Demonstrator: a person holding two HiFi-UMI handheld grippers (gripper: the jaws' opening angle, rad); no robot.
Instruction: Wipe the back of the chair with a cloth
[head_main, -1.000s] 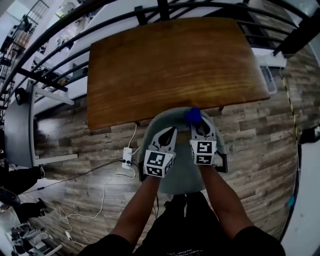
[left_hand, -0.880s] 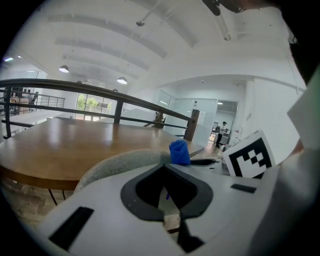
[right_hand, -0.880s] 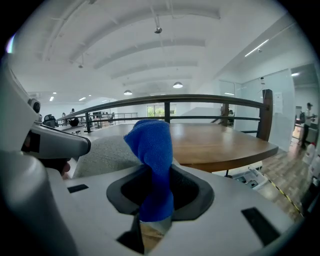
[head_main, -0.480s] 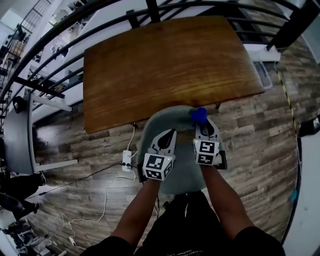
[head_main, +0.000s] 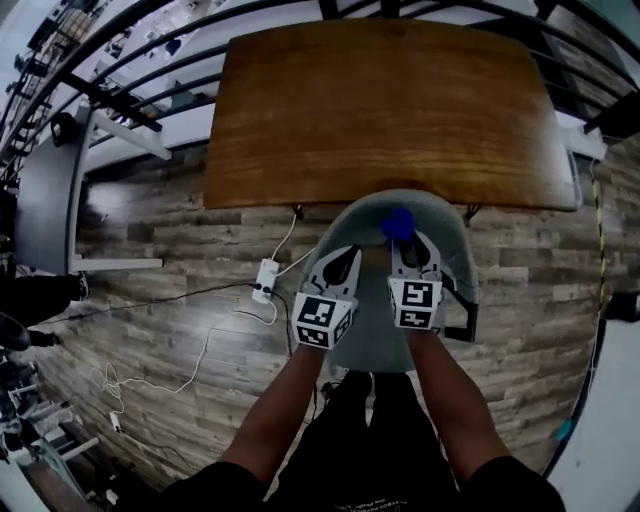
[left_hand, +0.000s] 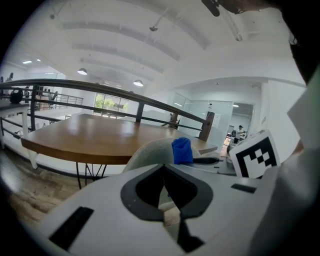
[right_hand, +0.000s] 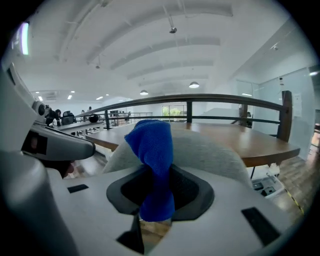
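Observation:
A grey upholstered chair stands tucked against a wooden table. Its curved back shows in both gripper views. My right gripper is shut on a blue cloth, which sticks up between the jaws at the top of the chair back near its middle. My left gripper hovers beside it over the chair's left part, shut with nothing in it. From the left gripper view the blue cloth sits against the chair back.
A white power strip with trailing cables lies on the wood-plank floor left of the chair. Black railing bars curve beyond the table. The person's legs are just behind the chair seat.
The head view has shifted. My right gripper with the blue cloth slid right along the top of the chair back, then back toward its middle. The left gripper stayed beside it.

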